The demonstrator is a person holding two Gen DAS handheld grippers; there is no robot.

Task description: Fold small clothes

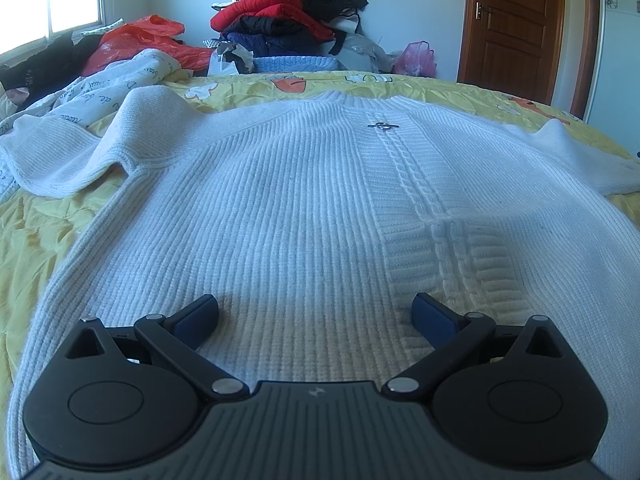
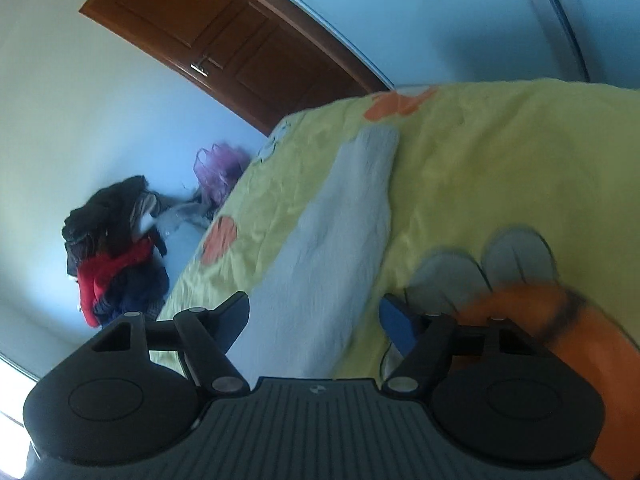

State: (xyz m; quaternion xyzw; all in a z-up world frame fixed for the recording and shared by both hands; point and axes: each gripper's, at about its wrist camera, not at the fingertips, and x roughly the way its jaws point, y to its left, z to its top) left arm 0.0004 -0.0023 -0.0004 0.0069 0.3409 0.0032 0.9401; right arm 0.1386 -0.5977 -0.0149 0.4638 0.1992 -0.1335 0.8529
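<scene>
A white ribbed knit sweater (image 1: 304, 208) lies flat on the yellow bedspread (image 1: 36, 240), neck at the far end, with a small metal clasp (image 1: 383, 126) on its chest. Its left sleeve (image 1: 68, 160) is bunched to the left. My left gripper (image 1: 316, 314) is open and empty, low over the sweater's hem. In the tilted, blurred right wrist view a sleeve of the sweater (image 2: 336, 240) runs away across the bedspread (image 2: 500, 168). My right gripper (image 2: 316, 320) is open, its jaws either side of the sleeve's near end, not closed on it.
A pile of red, black and navy clothes (image 1: 288, 12) stands past the bed's far edge, with red (image 1: 144, 36) and pink (image 1: 416, 58) plastic bags. A printed white cloth (image 1: 112, 84) lies at the bed's left. A brown door (image 1: 516, 20) is at right.
</scene>
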